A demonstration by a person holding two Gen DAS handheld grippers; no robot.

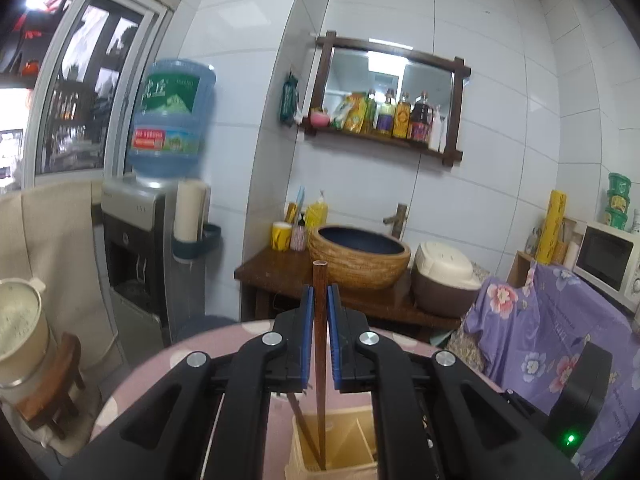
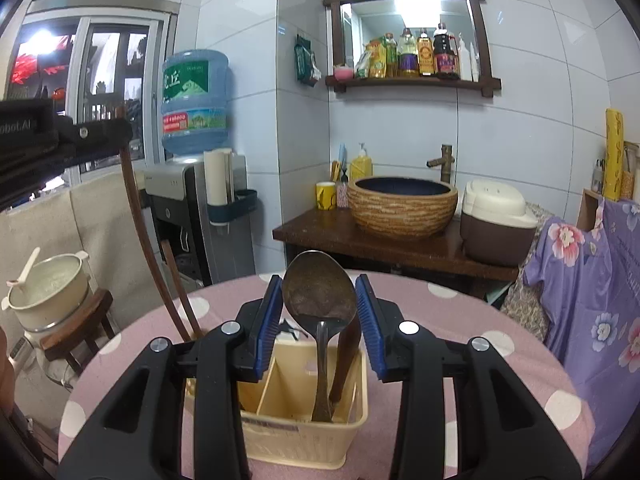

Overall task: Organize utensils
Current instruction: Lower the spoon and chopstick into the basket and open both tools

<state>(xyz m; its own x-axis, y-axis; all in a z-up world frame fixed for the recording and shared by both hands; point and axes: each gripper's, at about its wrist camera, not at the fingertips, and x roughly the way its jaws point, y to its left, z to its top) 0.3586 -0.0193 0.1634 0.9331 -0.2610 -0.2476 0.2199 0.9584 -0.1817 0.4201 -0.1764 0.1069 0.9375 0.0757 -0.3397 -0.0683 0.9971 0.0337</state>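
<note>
Utensils stand in a cream slotted caddy [image 2: 304,432] on a round bench [image 2: 460,320] draped in pink cloth with white dots. The caddy sits at the near edge, split by thin walls into compartments.

In the left wrist view, the left gripper [image 1: 319,300] has its blue pads pressed together on a dark wooden chopstick [image 1: 320,360]. The stick runs upright between them, its square top poking out past the tips, its lower end reaching down into the caddy's left compartment. A second chopstick [image 1: 302,424] leans in that same compartment, tilted to the left, not held.

In the right wrist view, the right gripper [image 2: 319,304] is partly spread around the bowl of a metal spoon [image 2: 318,288]. Its right pad looks to touch the bowl's edge, the left pad sits just beside it; I cannot tell whether it truly pinches. The spoon stands upright with its handle down in the right compartment, and a brown wooden handle [image 2: 346,360] leans beside it in the same slot. At the left of this view the other gripper shows from the side, with the chopstick slanting down from it to the caddy.

Far behind are a wooden counter with a woven-look basin [image 2: 402,206], a rice cooker [image 2: 496,220] and a water dispenser [image 2: 192,200].
</note>
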